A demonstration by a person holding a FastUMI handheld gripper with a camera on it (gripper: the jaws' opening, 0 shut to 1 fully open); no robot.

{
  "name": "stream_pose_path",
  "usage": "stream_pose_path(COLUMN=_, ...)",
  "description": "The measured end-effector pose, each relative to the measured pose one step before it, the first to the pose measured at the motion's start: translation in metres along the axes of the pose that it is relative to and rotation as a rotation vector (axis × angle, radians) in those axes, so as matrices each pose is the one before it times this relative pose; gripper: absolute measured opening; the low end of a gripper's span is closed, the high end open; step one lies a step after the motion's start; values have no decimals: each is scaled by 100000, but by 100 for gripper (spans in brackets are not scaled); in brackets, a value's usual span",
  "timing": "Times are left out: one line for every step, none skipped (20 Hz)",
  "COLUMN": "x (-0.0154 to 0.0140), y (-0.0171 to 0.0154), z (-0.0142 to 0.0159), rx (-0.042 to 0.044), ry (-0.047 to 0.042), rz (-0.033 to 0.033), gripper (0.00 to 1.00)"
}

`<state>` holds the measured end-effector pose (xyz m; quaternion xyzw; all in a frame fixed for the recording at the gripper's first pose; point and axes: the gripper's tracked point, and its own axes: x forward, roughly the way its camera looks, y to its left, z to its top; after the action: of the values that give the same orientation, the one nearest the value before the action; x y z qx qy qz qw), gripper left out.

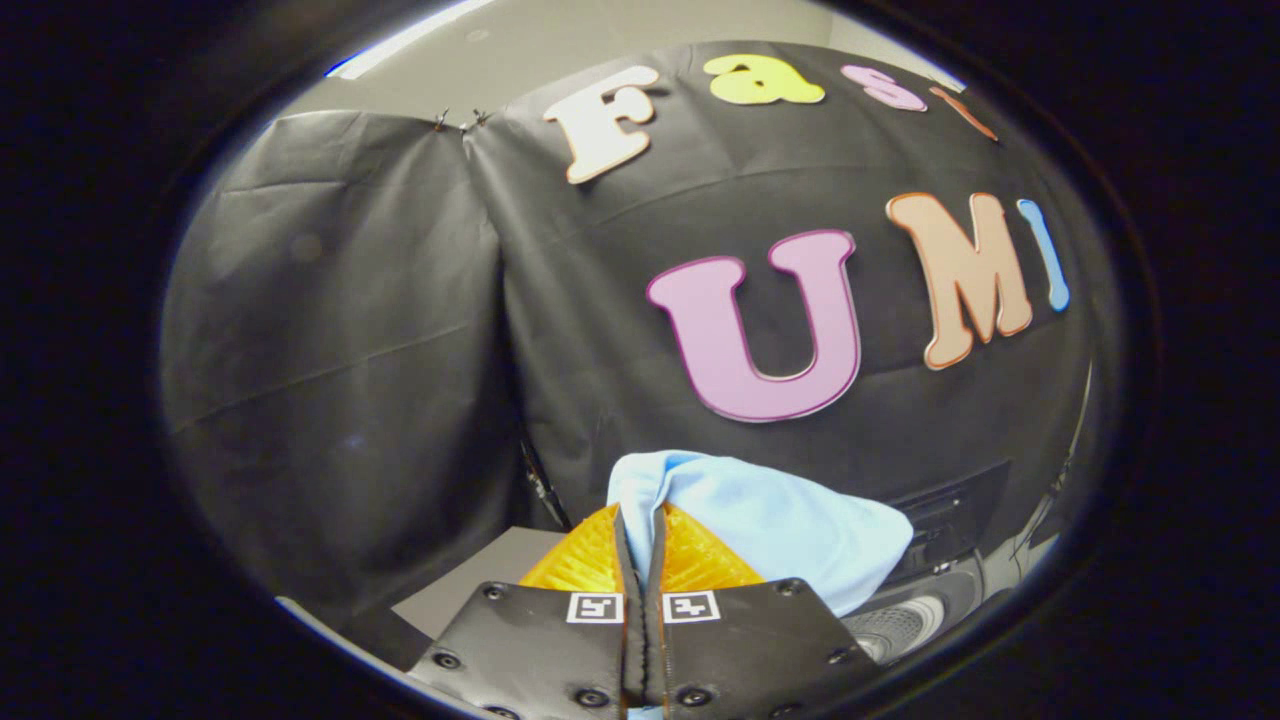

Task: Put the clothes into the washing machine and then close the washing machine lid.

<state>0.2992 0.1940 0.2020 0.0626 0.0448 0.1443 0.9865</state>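
The gripper (640, 525) pinches the blue cloth (770, 525) tight; it hangs beside the washing machine (905, 620) and may slip off

My gripper (640, 560) shows two flat plates studded with round screws, each bearing a small square black-and-white marker, and ribbed fingers (585, 560) pressed close together.
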Motion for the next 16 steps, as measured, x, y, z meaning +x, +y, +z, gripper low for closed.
stream_pose_path(x=-524, y=-1090, z=750, rx=326, ry=-2548, rz=-1151, gripper=0)
stream_pose_path(x=-530, y=-1324, z=706, rx=108, ry=-2121, rz=-1534, gripper=0)
stream_pose_path(x=-506, y=-1212, z=620, rx=240, ry=-1756, rz=-978, gripper=0)
stream_pose_path(x=-464, y=-978, z=565, rx=-181, ry=-1426, rz=-634, gripper=0)
stream_pose_path(x=-505, y=-1083, z=248, rx=-824, ry=-1182, rz=-330, gripper=0)
stream_pose_path(x=-334, y=-1074, z=66, rx=-1787, ry=-622, rz=-559, gripper=0)
stream_pose_path(x=-470, y=-1185, z=-184, rx=-1876, ry=88, rz=-976, gripper=0)
stream_pose_path(x=-249, y=-1161, z=-322, rx=-1471, ry=163, rz=-511, gripper=0)
stream_pose_path(x=-226, y=-907, z=-611, rx=-1358, ry=719, rz=477, gripper=0)
stream_pose_path(x=-119, y=-855, z=-639, rx=-1575, ry=726, rz=581, gripper=0)
stream_pose_path(x=-219, y=-1260, z=-680, rx=-1958, ry=856, rz=-867, gripper=0)
stream_pose_path(x=126, y=-1374, z=-810, rx=-700, ry=844, rz=-1151, gripper=0)
stream_pose_path(x=122, y=-1122, z=-1125, rx=663, ry=1477, rz=-431, gripper=0)
stream_pose_path(x=56, y=-1060, z=-1082, rx=1196, ry=628, rz=-231, gripper=0)
stream_pose_path(x=182, y=-1115, z=-1014, rx=713, ry=389, rz=-832, gripper=0)
stream_pose_path(x=373, y=-1361, z=-1018, rx=603, ry=723, rz=-1195, gripper=0)
